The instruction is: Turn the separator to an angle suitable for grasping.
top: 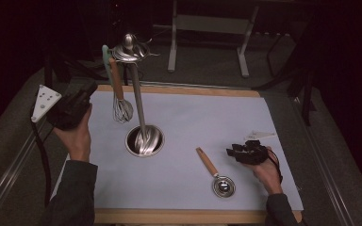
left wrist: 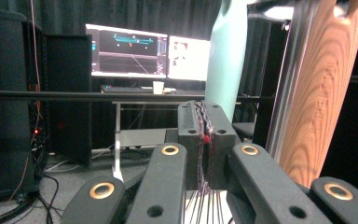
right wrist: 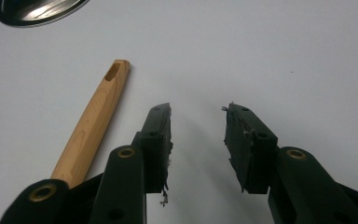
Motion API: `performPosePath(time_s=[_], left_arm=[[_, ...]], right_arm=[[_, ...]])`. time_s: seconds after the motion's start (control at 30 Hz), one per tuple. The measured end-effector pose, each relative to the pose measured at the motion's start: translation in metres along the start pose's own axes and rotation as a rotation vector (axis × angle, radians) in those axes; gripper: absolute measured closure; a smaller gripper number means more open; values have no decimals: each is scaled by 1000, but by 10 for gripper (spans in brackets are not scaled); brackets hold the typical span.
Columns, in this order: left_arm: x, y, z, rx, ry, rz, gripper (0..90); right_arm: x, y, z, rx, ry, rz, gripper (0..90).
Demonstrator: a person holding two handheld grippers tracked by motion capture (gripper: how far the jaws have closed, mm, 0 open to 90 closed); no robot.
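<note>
A metal utensil stand [top: 137, 96] rises from a round base [top: 143, 140] on the white mat [top: 193, 117]. From its top hang a whisk [top: 121, 109] with a wooden handle [left wrist: 324, 88] and a teal handle [left wrist: 226, 51]. My left gripper [top: 90, 90] is held up just left of the whisk; its jaws [left wrist: 204, 116] are shut with nothing seen between them. A wooden-handled metal spoon [top: 212, 169] lies at the front right. My right gripper [top: 232, 151] rests low beside it, open [right wrist: 198, 112], with the spoon handle [right wrist: 93, 126] to the left of its jaws.
The stand's base [right wrist: 37, 9] shows beyond the right gripper. The mat lies on a wooden board [top: 179, 88]. A metal table frame [top: 209, 28] stands behind the table, and monitors [left wrist: 149, 51] glow in the dark room beyond.
</note>
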State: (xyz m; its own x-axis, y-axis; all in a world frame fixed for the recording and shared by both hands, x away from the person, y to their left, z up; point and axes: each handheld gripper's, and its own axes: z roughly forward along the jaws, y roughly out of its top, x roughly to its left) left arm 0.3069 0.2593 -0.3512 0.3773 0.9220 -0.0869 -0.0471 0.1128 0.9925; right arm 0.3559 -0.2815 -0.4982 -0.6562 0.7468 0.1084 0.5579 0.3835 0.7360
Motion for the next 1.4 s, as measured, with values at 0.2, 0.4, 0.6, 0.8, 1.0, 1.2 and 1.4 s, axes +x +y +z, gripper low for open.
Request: performPosePath(time_s=[0.2, 0.4, 0.6, 0.8, 1.0, 1.2, 1.4], left_arm=[[3, -16, -3, 38, 2, 2, 879], [5, -33, -5, 88, -3, 5, 878], [8, -57, -9, 144, 4, -9, 876], [11, -82, -14, 209, 19, -21, 868], [11, -109, -19, 280, 19, -56, 856], [10, -127, -23, 335, 13, -70, 856], [3, -149, -28, 396, 10, -76, 850]], right_arm=[[0, 0, -1, -2, 1, 1, 602], [0, 0, 0, 3, 4, -1, 602], [-1, 0, 0, 3, 6, 3, 602], [0, 0, 0, 6, 6, -2, 602], [0, -1, 1, 9, 8, 0, 602], [1, 0, 1, 11, 10, 2, 601], [2, -1, 2, 18, 13, -2, 601]])
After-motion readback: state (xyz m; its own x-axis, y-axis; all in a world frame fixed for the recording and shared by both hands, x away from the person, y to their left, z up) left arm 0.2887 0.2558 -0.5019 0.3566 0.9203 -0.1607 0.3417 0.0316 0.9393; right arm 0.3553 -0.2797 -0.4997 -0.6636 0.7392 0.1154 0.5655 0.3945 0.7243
